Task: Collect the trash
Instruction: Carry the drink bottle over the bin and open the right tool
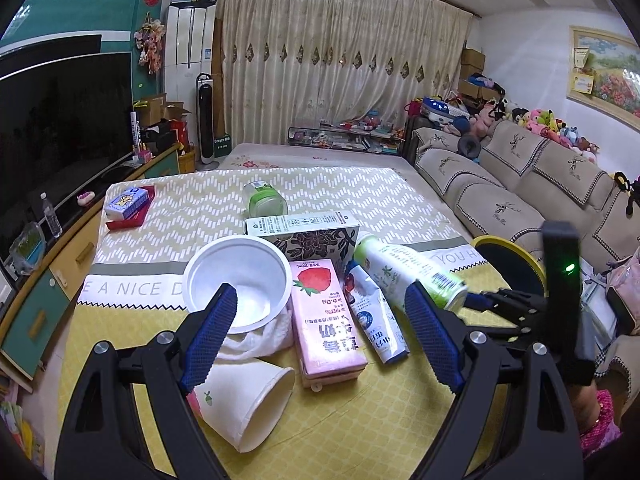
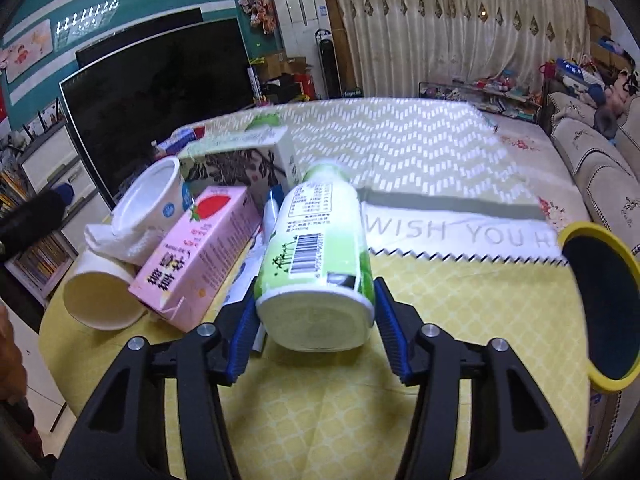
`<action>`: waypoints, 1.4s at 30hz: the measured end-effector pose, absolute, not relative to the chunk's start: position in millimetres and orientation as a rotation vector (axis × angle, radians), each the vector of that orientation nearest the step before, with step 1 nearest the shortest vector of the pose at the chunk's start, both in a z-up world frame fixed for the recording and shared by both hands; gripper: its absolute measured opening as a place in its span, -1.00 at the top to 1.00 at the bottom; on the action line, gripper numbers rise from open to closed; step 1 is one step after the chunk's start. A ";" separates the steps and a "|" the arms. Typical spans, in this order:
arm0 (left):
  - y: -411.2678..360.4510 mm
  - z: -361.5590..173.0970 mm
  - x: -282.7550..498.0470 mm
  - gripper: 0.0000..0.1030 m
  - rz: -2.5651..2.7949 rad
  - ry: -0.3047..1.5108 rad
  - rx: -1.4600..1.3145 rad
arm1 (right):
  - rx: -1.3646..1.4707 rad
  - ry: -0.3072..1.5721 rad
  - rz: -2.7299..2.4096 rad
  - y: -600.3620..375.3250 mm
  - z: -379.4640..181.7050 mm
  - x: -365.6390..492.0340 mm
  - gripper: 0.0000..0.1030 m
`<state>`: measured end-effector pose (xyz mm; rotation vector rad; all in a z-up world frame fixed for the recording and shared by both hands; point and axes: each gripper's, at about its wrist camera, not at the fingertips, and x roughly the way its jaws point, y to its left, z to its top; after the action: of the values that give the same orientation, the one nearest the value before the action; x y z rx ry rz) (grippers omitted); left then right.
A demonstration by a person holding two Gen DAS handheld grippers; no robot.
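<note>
My right gripper [image 2: 316,320] is shut on the base of a white-and-green drink bottle [image 2: 320,248] and holds it tilted above the table; the bottle also shows in the left wrist view [image 1: 404,272]. My left gripper [image 1: 320,328] is open and empty over the trash pile. Between its fingers lie a pink strawberry milk carton [image 1: 328,320] and a crumpled white pouch [image 1: 376,320]. A white bowl [image 1: 240,280] sits on a white napkin [image 1: 260,340]. A paper cup [image 1: 248,400] lies on its side near the front.
A yellow-rimmed bin [image 2: 604,304] stands at the table's right edge. A patterned box [image 1: 308,236], a green jar [image 1: 264,200] and a tissue pack on a red tray [image 1: 128,204] lie further back. A TV is left, a sofa right.
</note>
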<state>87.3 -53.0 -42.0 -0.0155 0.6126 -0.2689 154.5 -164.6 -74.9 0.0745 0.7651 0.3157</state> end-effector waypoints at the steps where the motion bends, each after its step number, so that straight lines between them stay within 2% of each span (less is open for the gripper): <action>1: -53.7 -41.9 87.5 -0.65 -0.269 0.611 -0.017 | 0.081 0.748 0.313 -168.1 -68.9 152.1 0.00; 12: -57.6 -44.8 87.2 -0.65 -0.283 0.607 -0.015 | 0.109 0.598 0.309 -197.4 -10.1 134.0 0.03; 26: -61.5 -42.5 85.9 -0.66 -0.287 0.610 0.000 | 0.141 0.571 0.293 -214.9 3.2 129.1 0.04; 36: -74.7 -46.8 93.5 -0.66 -0.300 0.632 0.017 | 0.191 0.489 0.135 -285.7 25.8 123.1 0.04; 42: -82.7 -52.6 99.9 -0.66 -0.308 0.649 0.024 | 0.200 0.488 -0.095 -353.6 14.3 136.5 0.04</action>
<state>99.9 -82.7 -52.6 0.0241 0.6491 -0.3081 136.5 -353.6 14.3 0.1998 0.4875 -0.0949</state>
